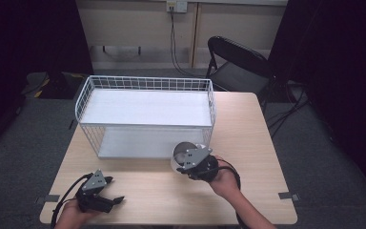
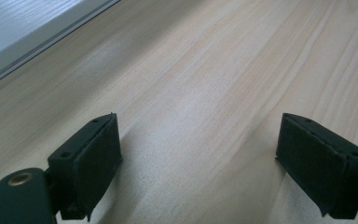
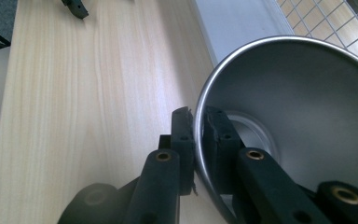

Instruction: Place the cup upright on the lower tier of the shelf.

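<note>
Stainless steel is gleaming here: a metal bowl [image 3: 303, 116] is sitting clamped in the right gripper [image 3: 198, 140], one jaw pressing the outside of the rim, the other reaching inside the wall, the two nearly meeting with only the thin steel between them. In the right gripper view the bowl is tipping towards the camera, its shiny inside and flat bottom showing. From the high view the bowl [image 1: 183, 151] is sitting at the front right corner of the white wire rack [image 1: 145, 117], just beside the lower shelf, over the pale wooden table [image 1: 257, 143]; whether it is touching the wire, I cannot tell. The right gripper [image 1: 193, 160] is coming in from the person's right hand [image 1: 224, 179] with its grey plate on top.

Over on the near left, the left gripper [image 1: 107, 198] is lying low above the tabletop, well apart from the bowl. In the left gripper view its jaws are standing wide apart with nothing between them, the left gripper [image 2: 198, 158] looking along bare wood grain, a white shelf edge [image 2: 37, 28] crossing the top left corner. Behind the table a black folding chair [image 1: 240, 59] is standing on grey carpet.
</note>
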